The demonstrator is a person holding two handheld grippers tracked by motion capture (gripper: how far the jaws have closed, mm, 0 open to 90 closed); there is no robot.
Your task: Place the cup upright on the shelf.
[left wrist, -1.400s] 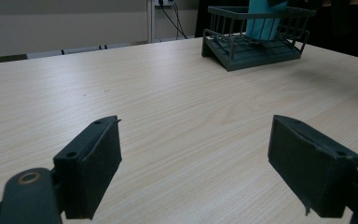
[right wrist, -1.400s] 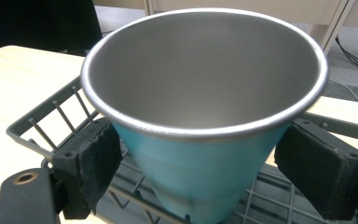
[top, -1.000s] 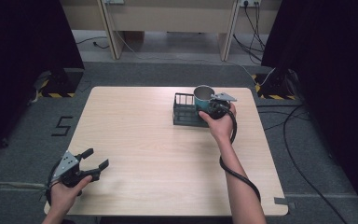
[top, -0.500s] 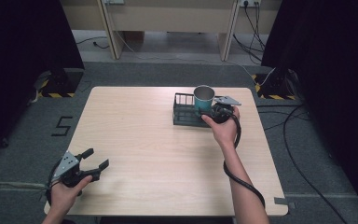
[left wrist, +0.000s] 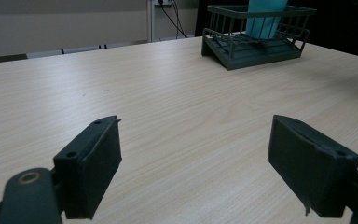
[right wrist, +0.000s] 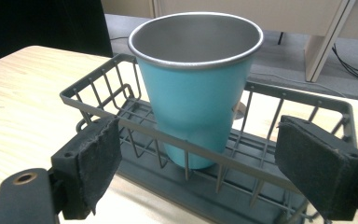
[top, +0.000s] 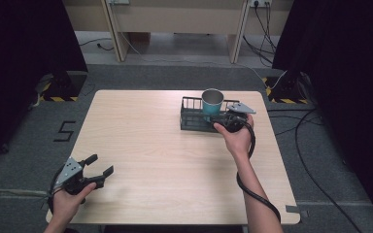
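A turquoise metal cup point(top: 212, 102) point(right wrist: 196, 88) stands upright inside a dark wire rack point(top: 194, 120) point(right wrist: 98, 100) at the table's far right. My right gripper point(top: 226, 119) point(right wrist: 200, 161) is open just in front of the rack's near rail, with its jaws apart on either side of the cup and nothing between them. Near the table's front left corner my left gripper point(top: 100, 166) point(left wrist: 193, 170) hangs open and holds nothing. From the left gripper view the rack point(left wrist: 256, 39) with the cup point(left wrist: 265, 18) in it stands far off across the table.
The light wooden table point(top: 145, 145) reaches out between the two grippers. A black cable point(top: 255, 194) trails from the right gripper along the forearm. Desk legs and cables stand on the floor beyond the table's far edge.
The right gripper has drawn back a little from the cup, which now stands free in the rack. The left gripper has not moved.
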